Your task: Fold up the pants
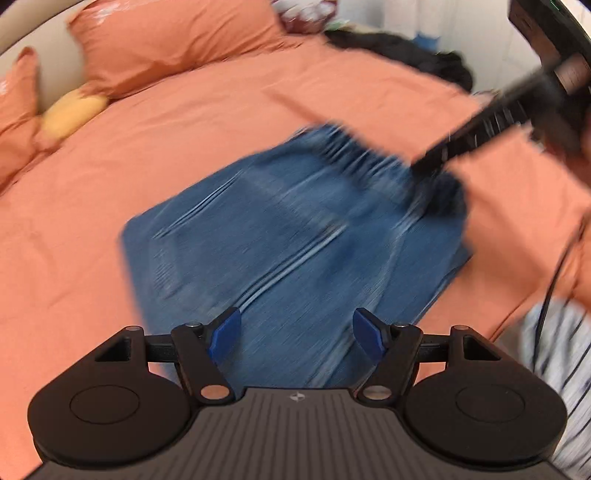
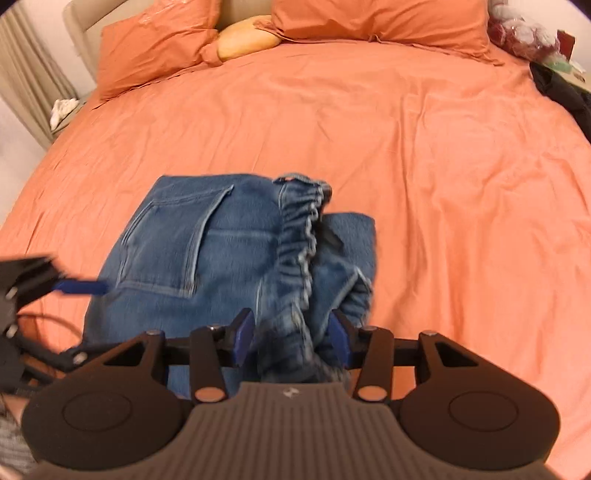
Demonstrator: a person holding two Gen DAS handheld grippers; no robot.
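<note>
Orange bedding covers the whole bed [image 2: 424, 147], with two orange pillows [image 2: 155, 48] at the head and a yellow cushion [image 2: 245, 38] wedged between them. At the far left of the right wrist view a beige curtain [image 2: 26, 77] hangs beside the bed. The left gripper [image 1: 293, 334] appears at the left edge of that view, one blue finger [image 2: 79, 287] reaching over the left edge of the jeans; in its own view, which is motion-blurred, its jaws stand wide apart above the denim with nothing clamped between them. The pants [image 2: 207, 243], blue denim jeans, lie folded on the near middle of the bed, back pocket [image 2: 177, 240] facing up and the elastic waistband [image 2: 299, 236] bunched in a ridge running toward the camera. The right gripper [image 2: 291, 338] sits at the near end of that ridge: its jaws are partly parted, bunched waistband denim lies between them, and the pads do not appear to press on it. To the right, dark clothing [image 2: 565, 92] lies at the bed's far edge, near a red and white bundle [image 2: 524, 33]. A striped sleeve [image 1: 557, 350] shows at the lower right of the left wrist view.
</note>
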